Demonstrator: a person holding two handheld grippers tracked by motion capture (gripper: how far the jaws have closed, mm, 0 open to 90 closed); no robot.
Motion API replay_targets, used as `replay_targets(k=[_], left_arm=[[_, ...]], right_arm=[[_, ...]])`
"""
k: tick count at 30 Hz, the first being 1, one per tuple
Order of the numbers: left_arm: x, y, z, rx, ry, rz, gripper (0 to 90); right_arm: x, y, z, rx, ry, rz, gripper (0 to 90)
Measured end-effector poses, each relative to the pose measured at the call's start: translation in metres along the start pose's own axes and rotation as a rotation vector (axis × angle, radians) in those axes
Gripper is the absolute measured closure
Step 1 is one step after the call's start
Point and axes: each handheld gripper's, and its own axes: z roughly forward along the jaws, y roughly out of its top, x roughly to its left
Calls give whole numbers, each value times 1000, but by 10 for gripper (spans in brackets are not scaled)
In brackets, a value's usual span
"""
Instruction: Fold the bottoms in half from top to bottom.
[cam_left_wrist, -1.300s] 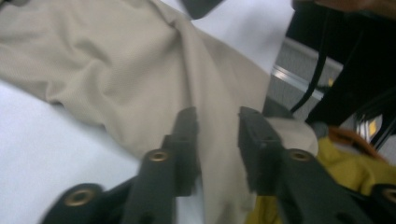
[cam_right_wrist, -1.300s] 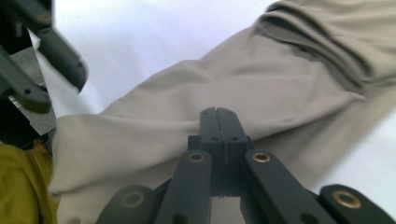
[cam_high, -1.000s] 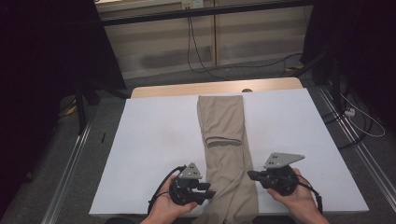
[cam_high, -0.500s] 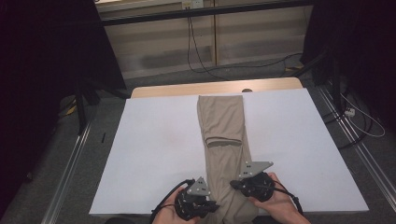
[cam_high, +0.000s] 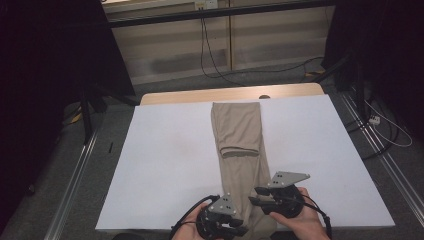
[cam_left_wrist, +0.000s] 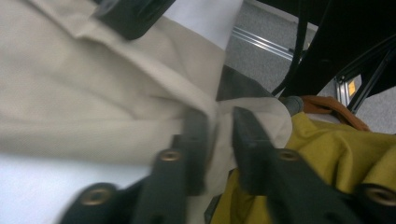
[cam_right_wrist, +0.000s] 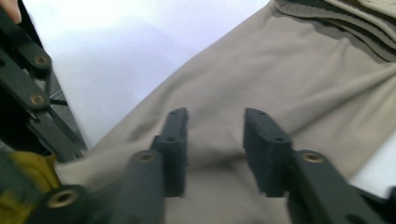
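The trousers (cam_high: 240, 145) are folded into one long strip down the middle of the white bench (cam_high: 165, 165), running from the far edge to the near edge and hanging over it a bit. Both tongs are down at that near end. The left gripper (cam_left_wrist: 219, 126) has its jaws nearly shut with a fold of the cloth's edge pinched between them. The right gripper (cam_right_wrist: 215, 140) sits over the fabric with jaws apart, nothing caught in them.
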Motion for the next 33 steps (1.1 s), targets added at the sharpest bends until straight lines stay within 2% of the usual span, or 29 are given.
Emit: replay_targets(k=[1,2,4,6,8,10,11,14,18,19,22,25,27,29,31,32,33], left_arm=[[1,0,-1,-8,-5,-2,653],[1,1,-3,-11,7,-5,636],[5,0,-8,-31,14,-22,558],[10,-2,-16,-45,45,-24,524],[17,-5,-23,-87,62,-58,476],[26,-7,-28,-95,111,-76,434],[31,-8,-28,-102,127,-88,433],[46,-9,-26,-104,186,-107,433],[58,-7,-17,-83,227,-113,458],[59,-5,-15,-79,229,-103,460],[59,0,-7,-74,236,-88,457],[57,5,1,-43,271,-50,455],[57,6,5,-24,267,-63,454],[55,4,8,6,282,-42,459],[55,3,8,6,272,-54,448],[54,4,8,-13,270,-64,430],[53,5,6,-16,267,-57,425]], right_arm=[[2,0,4,14,1,-9,556],[4,-1,8,25,2,-14,533],[7,-5,19,66,2,-27,533],[9,-8,24,99,-30,-43,550],[12,-8,23,111,-62,-92,680],[10,-9,20,110,-61,-85,853],[9,-10,19,110,-62,-80,888],[5,-11,12,100,-61,-55,900],[0,-11,-3,67,-57,-25,900],[-2,-11,-7,52,-56,-14,900],[-6,-12,-18,30,-67,11,900],[-6,-18,-24,48,-87,12,900],[-8,-24,-27,56,-92,23,900],[-11,-30,-29,66,-96,45,900],[-13,-35,-28,90,-92,65,900],[-13,-37,-28,105,-95,66,900],[-13,-38,-29,111,-104,65,900]])
